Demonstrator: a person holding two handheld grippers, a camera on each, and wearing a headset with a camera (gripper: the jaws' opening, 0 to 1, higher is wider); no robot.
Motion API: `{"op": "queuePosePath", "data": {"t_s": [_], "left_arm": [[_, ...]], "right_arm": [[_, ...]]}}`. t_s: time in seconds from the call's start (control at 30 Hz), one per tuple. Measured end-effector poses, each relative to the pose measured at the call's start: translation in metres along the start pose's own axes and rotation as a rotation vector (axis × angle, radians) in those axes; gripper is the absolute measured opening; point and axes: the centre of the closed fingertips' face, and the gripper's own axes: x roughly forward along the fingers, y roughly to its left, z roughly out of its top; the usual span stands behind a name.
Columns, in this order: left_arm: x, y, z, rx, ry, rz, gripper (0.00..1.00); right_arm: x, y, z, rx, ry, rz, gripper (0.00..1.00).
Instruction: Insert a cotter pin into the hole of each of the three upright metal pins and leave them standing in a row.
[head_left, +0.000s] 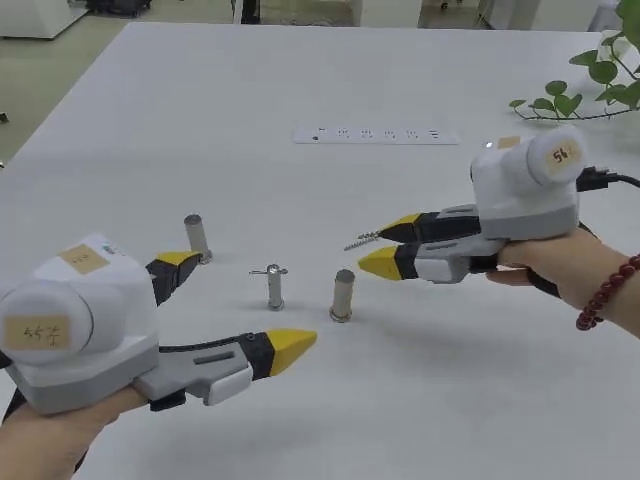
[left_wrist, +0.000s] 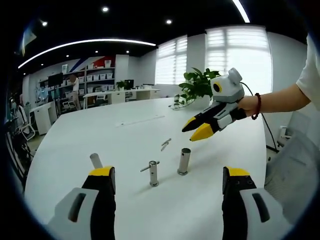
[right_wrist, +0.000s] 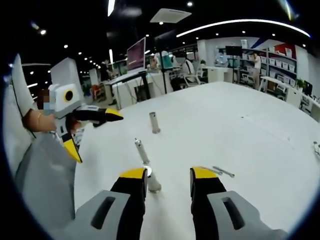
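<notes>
Three upright metal pins stand in a row on the white table. The left pin and the right pin are bare. The middle pin has a cotter pin across its top. My left gripper is open near the table's front, its jaws spread to either side of the row. My right gripper hovers open just right of the right pin, with nothing between its fingers. Loose cotter pins lie on the table beyond its tips.
A white power strip lies across the far middle of the table. A green plant trails in at the far right corner. A black cable runs off the back of the right gripper.
</notes>
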Motion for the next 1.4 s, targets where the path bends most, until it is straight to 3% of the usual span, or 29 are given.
{"op": "queuePosePath", "data": {"t_s": [0.37, 0.67, 1.1, 1.4], "left_arm": [[0.001, 0.0, -0.003, 0.001, 0.006, -0.003, 0.88], [0.001, 0.003, -0.003, -0.012, -0.003, 0.002, 0.86], [0.002, 0.002, -0.008, -0.013, 0.014, 0.001, 0.85], [0.002, 0.002, -0.012, -0.014, 0.026, 0.0, 0.83]], "right_arm": [[0.01, -0.042, -0.021, -0.036, 0.114, -0.068, 0.3], [0.026, -0.067, -0.033, -0.102, 0.21, -0.086, 0.24], [0.047, -0.086, -0.038, -0.204, 0.298, -0.054, 0.19], [0.061, -0.087, -0.039, -0.271, 0.335, -0.014, 0.17]]}}
